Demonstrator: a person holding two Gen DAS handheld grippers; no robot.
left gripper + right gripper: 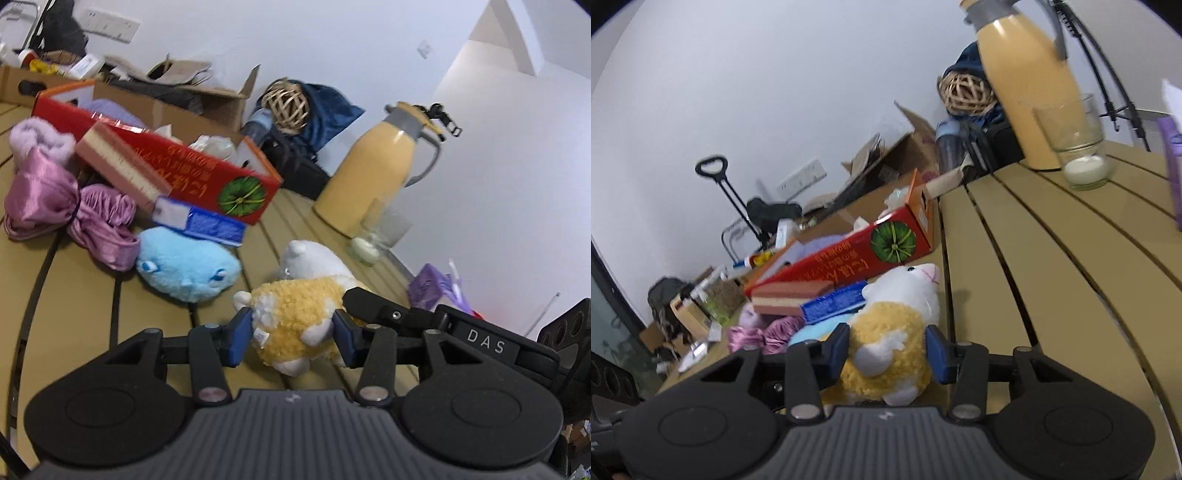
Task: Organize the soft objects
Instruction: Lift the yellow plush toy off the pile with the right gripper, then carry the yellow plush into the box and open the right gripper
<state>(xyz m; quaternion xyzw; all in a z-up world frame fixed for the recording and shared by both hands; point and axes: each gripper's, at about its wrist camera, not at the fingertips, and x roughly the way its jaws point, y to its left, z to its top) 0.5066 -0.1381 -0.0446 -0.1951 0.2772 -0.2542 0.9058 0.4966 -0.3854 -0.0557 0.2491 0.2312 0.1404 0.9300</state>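
Plush toys: 2, one yellow-white (295, 314), one blue (186, 269). Purple satin bundle (66, 210): 1. Red box (207, 173): 1. Jug (380, 166): 1. Glass (380, 232): 1. Wicker ball (288, 105): 1.

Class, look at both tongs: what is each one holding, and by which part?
Both left tongs and right tongs close on the yellow-and-white plush toy, each gripping its fluffy yellow body.

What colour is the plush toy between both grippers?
The plush toy is yellow with a white head and feet; the right wrist view shows it best.
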